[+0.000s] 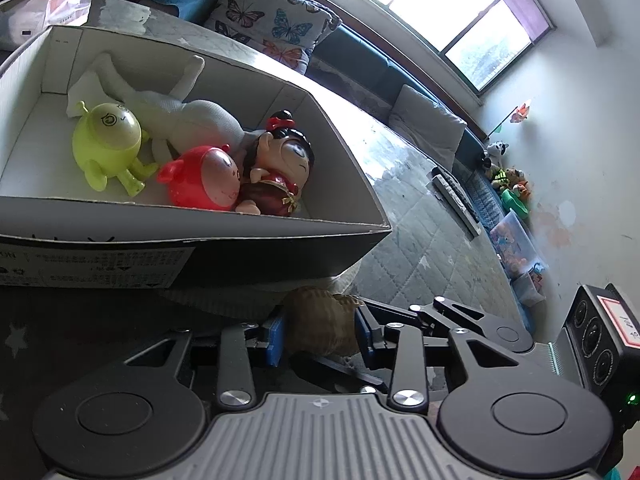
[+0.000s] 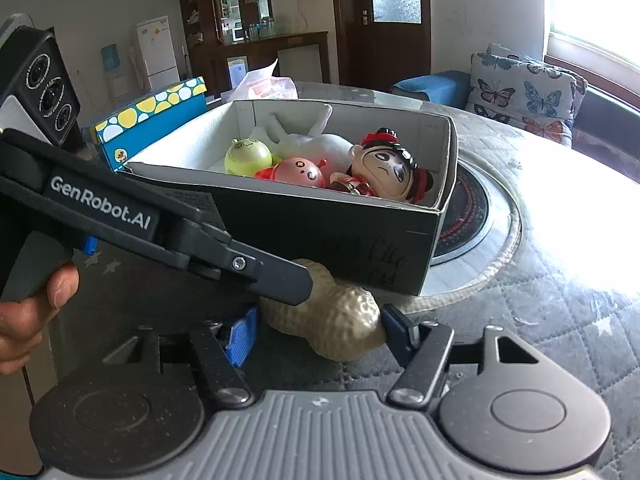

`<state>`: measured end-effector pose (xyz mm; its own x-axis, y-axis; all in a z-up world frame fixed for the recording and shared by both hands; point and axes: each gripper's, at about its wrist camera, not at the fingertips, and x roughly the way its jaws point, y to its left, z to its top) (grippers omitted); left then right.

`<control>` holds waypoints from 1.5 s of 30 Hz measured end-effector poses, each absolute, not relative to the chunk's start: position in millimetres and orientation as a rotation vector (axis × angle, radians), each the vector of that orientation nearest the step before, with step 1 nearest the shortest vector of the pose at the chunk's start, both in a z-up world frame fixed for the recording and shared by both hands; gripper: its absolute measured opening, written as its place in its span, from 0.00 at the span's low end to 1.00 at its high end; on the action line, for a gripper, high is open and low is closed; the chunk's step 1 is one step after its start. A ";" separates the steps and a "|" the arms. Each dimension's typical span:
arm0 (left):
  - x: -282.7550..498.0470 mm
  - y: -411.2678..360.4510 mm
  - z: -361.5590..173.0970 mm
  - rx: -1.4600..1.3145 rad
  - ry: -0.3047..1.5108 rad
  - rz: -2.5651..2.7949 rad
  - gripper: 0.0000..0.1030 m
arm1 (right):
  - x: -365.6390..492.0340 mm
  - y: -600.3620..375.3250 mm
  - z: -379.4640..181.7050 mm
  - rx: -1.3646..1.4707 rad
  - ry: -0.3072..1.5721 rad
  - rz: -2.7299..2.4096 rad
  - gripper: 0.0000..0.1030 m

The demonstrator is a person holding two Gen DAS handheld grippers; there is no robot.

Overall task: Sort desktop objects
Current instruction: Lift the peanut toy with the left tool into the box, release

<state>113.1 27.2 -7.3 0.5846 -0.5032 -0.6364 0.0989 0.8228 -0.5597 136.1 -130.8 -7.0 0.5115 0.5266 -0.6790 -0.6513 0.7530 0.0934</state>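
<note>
Left gripper [image 1: 320, 330]: its blue fingers [image 1: 276, 336] pinch the narrow part of a peanut toy [image 1: 320, 320], one pad on each side.
Right gripper [image 2: 316, 330]: fingers [image 2: 242, 334] spread either side of the peanut's fat end; the right pad seems to touch the shell, the left one stands apart, so it holds nothing.
Peanut: gold, ribbed, lying on the bench [image 2: 540, 320] just against the near wall of the box [image 2: 320, 232].
Box: open, dark outside, white inside; it holds a green toy [image 1: 108, 142], a red toy [image 1: 204, 178], a doll [image 1: 280, 164] at the right end and a white plush [image 1: 188, 114] behind them.
Beyond: a spotted blue box [image 2: 156, 116] far left, a butterfly cushion [image 2: 524, 92] far right.
Step, I judge: lift the peanut over the wall into the box.
Risk: the grip sits on the waist of a hard, rounded shell, so the heavy end could swing and slip out.
Risk: the peanut lies close under the wall; a low lift would catch the rim and shove the box.
Risk: both grippers crowd one toy and may knock each other.
</note>
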 end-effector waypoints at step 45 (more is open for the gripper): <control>200.6 102.8 26.3 -0.523 0.766 -0.276 0.32 | 235.8 -43.8 26.8 -0.201 0.629 0.727 0.62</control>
<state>200.6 102.8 26.3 0.6935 -0.4201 -0.5852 0.0499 0.8384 -0.5427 235.8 -43.8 26.8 0.5738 0.5578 -0.5998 -0.6743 0.7374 0.0407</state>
